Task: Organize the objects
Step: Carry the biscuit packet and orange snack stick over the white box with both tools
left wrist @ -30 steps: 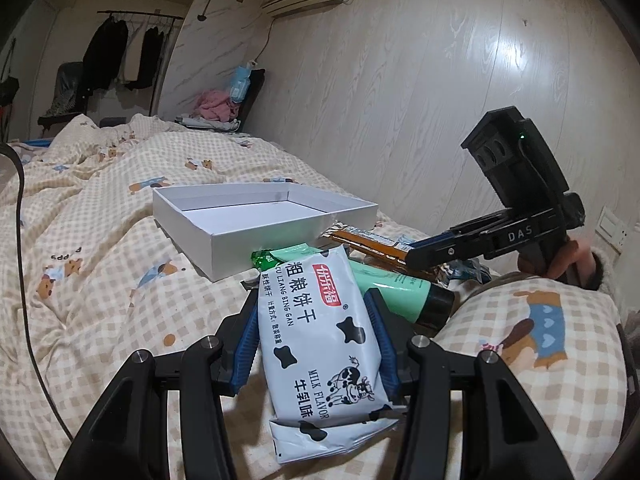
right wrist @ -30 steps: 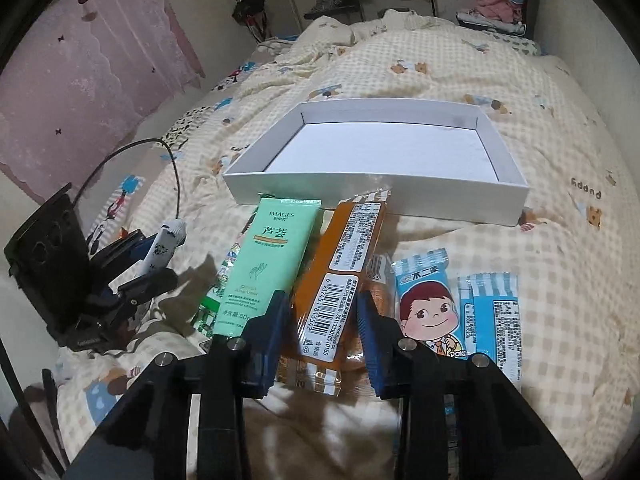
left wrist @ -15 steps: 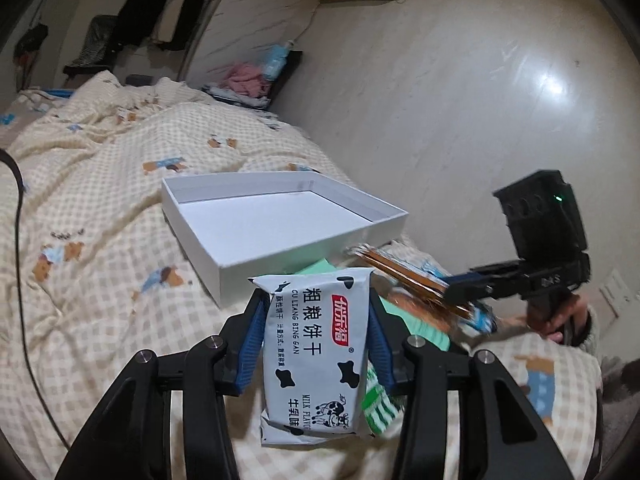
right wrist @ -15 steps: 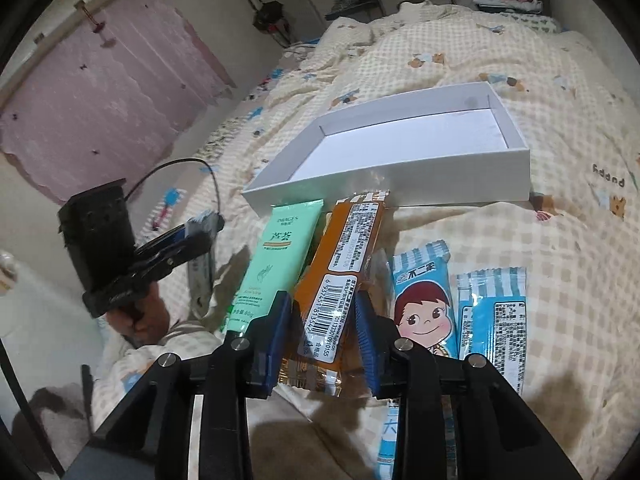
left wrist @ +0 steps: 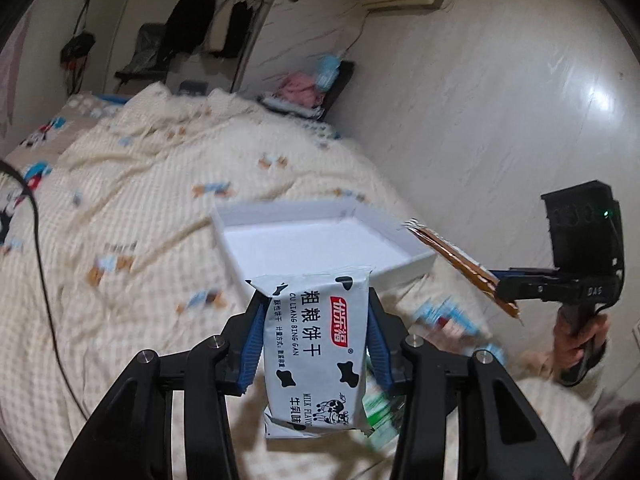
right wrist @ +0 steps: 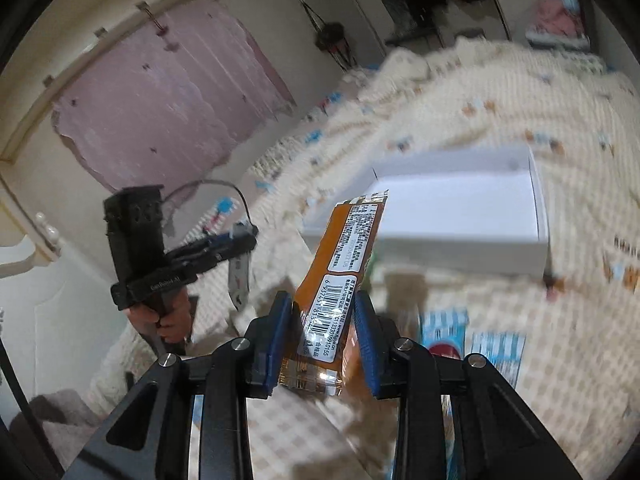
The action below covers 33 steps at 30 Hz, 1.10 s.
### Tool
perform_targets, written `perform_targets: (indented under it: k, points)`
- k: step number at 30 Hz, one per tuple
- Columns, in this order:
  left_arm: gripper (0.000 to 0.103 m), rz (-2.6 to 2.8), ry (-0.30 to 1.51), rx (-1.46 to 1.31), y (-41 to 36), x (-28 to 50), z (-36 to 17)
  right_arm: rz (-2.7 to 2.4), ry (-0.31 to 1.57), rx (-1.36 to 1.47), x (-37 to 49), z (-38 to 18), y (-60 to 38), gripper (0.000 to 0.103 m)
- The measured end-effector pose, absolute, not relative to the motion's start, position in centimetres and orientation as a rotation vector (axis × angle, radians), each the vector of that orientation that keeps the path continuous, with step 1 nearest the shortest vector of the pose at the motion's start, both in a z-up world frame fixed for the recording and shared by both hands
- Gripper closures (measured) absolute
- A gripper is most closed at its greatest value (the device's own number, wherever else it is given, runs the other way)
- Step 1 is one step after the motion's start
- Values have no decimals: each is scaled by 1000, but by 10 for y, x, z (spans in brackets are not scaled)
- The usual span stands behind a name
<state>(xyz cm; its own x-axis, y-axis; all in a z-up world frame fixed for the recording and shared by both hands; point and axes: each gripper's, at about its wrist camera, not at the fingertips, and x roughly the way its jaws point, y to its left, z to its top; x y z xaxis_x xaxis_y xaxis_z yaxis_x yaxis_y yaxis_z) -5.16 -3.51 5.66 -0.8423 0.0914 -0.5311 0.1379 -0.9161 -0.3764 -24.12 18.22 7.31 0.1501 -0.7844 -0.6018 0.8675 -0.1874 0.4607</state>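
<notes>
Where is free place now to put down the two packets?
The white box has a bare floor between its walls. Open quilt lies left of it. In front of the box it is crowded: blue packets lie there.

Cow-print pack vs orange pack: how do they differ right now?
The cow-print pack is white with black patches, wide and short; the orange pack is narrow and long, its barcode label facing the camera. The left gripper holds the first, the right gripper the second. Both hang above the bed near the white box.
</notes>
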Motion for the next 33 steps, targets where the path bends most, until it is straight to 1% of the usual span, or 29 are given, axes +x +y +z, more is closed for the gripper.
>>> perform_targets:
  k: [3,7,12,15,17,20,24,26,29,33]
  points:
    - [53,-2930,556,827,-32,-74,82,-1532,88,863,-246,90,181,69]
    - [53,-2916,484,779,-30,-117,103,-1580,44,824,-264,105,171,69]
    - [53,-2849,481,813,-35,-169,98,-1663,21,768,-296,108,142,69]
    - [53,-2850,472,794,-34,-185,84,-1715,-41,763,-315,96,133,69]
    - [53,-2864,504,781,-32,-186,70,-1777,-25,738,-319,87,131,69]
    - [53,-2882,541,824,-27,-193,47,-1787,-11,785,-324,65,116,69]
    - [53,-2836,409,866,-15,-203,29,-1817,44,829,-322,45,106,69]
    - [53,-2819,375,876,-10,-204,23,-1827,44,860,-324,34,110,69]
    - [53,-2839,405,917,-8,-207,20,-1832,42,881,-328,23,117,69]
    - [53,-2806,444,945,-15,-212,43,-1838,17,911,-331,19,127,69]
